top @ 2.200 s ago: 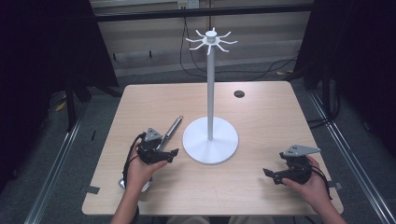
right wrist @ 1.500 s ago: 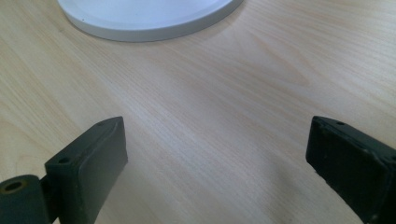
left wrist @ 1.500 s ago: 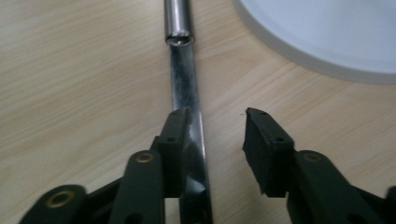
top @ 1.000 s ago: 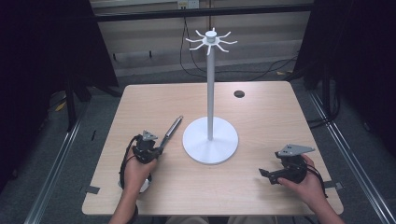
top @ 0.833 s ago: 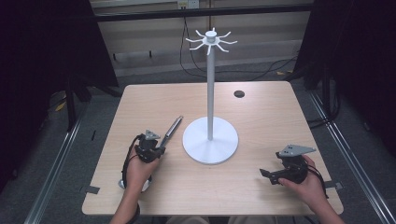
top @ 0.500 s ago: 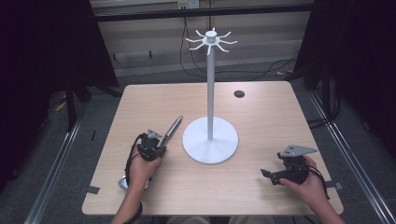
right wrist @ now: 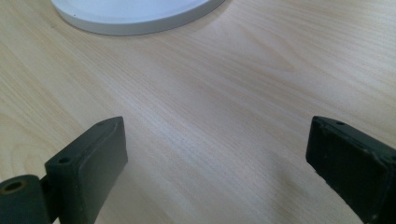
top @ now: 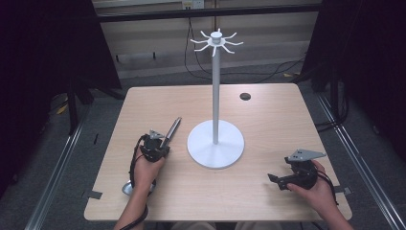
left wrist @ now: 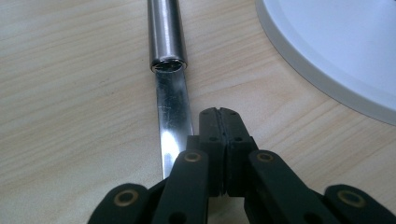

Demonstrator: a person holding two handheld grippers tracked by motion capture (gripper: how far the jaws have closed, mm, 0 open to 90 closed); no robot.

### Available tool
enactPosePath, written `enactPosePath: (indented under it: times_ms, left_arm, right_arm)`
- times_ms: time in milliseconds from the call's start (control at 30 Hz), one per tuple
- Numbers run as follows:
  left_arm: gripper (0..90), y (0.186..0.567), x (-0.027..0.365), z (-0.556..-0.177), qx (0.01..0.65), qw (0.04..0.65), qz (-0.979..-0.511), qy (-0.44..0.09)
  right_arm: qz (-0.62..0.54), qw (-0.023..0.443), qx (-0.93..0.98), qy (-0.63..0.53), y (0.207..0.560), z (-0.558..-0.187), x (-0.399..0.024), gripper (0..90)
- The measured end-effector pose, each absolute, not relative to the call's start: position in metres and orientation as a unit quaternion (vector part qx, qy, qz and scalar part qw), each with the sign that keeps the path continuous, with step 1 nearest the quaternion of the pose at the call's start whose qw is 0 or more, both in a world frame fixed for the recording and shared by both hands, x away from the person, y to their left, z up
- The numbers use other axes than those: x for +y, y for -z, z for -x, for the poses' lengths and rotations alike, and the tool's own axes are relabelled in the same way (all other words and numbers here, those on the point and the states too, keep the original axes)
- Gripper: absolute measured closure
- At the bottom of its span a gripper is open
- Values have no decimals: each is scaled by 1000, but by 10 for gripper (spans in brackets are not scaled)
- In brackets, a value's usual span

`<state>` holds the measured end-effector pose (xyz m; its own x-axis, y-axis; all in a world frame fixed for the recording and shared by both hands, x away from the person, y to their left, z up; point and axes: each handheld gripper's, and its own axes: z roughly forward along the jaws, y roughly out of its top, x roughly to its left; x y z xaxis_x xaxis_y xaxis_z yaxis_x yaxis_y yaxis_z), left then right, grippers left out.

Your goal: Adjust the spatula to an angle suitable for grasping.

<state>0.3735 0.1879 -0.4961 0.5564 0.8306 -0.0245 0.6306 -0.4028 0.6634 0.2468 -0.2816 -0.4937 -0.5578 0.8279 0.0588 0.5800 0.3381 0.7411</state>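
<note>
Left gripper [left wrist: 219,116] had its jaws pressed together beside the ladle's [top: 167,135] flat metal shank — nothing visibly clamped. Ladle lay on the table [top: 268,115], just left of the white stand [top: 215,143]. Right gripper [right wrist: 217,158] gaped, empty — pickup and hanging judged outstanding.

Left hand-held gripper [left wrist: 219,140] jaws pressed together; right hand-held gripper [right wrist: 219,158] jaws wide apart.

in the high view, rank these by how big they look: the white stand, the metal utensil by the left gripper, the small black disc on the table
1. white stand, tallest and widest by far, from its round base to its hooked top.
2. metal utensil, a slim handle; part of it lies hidden under the left gripper.
3. black disc, smallest, though it lies farther from the camera.
</note>
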Motion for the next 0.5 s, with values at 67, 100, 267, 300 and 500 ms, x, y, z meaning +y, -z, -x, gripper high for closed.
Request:
enactPosePath:
  times_ms: [67, 100, 267, 300, 500]
  left_arm:
    - [891, 496, 188, -374, 449, 320, -820, -155]
    - [891, 496, 188, -374, 449, 320, -820, -155]
    - [851, 486, 189, -371, 449, 328, -817, -153]
    - [851, 483, 190, -370, 448, 328, -818, -152]
    - [729, 470, 193, -361, 440, 311, -827, -161]
  right_arm:
    - [-441, 166, 800, -372, 494, -247, -282, 48]
    - [-440, 167, 800, -373, 493, -247, -281, 49]
    - [-436, 169, 800, -377, 492, -247, -280, 49]
    - [-436, 169, 800, -375, 492, -247, -280, 49]
    - [-441, 167, 798, -375, 492, -247, -282, 49]
